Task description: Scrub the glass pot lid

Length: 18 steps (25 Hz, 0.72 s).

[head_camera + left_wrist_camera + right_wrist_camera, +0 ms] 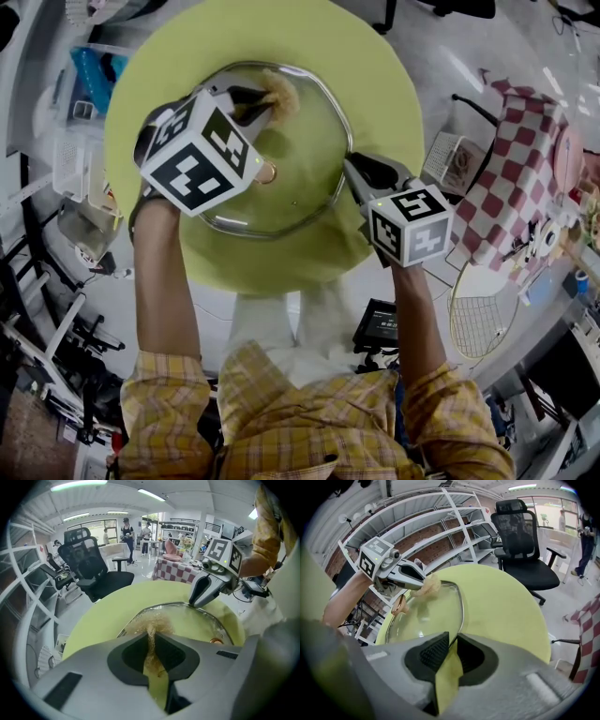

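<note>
The left gripper has its jaws closed on a tan fibrous scrubber, which presses on the near part of the glass lid. The lid lies on a round yellow-green table. The right gripper meets the lid's far rim. Behind the table stands a black office chair.
</note>
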Motion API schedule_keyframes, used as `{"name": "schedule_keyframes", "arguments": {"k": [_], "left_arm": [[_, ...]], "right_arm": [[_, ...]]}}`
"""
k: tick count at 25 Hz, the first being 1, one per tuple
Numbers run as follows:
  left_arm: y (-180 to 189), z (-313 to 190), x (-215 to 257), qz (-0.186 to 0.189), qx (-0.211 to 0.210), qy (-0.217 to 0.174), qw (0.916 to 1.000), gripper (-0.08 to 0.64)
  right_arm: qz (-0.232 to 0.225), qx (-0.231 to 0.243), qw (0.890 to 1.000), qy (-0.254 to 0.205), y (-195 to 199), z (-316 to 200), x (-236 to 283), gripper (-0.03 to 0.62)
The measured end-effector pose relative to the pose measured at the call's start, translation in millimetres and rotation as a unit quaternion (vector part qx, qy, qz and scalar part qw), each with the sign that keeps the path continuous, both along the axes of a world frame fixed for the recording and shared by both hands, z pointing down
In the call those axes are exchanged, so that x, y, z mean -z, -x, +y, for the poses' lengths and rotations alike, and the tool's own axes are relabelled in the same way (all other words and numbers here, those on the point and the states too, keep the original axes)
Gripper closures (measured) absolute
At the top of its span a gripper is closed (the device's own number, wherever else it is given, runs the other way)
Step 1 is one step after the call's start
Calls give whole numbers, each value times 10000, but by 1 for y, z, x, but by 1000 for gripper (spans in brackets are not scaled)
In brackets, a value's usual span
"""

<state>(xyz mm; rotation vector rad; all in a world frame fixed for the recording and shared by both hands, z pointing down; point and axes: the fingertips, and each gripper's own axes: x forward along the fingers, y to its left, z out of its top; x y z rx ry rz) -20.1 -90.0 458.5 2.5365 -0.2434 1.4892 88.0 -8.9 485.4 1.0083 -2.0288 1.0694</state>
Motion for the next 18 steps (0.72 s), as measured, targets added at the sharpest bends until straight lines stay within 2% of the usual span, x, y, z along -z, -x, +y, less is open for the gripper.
{"name": "schedule_keyframes", "arguments": {"k": [11, 18], "left_arm": [[-10, 29, 2, -81, -863, 437, 9953, 515], [-14, 40, 3, -196, -1494, 344, 9880, 515]], "right_arm": [[-16, 0, 10000, -23, 0, 0, 0, 541], [-20, -2, 10000, -26, 0, 0, 1, 541]]}}
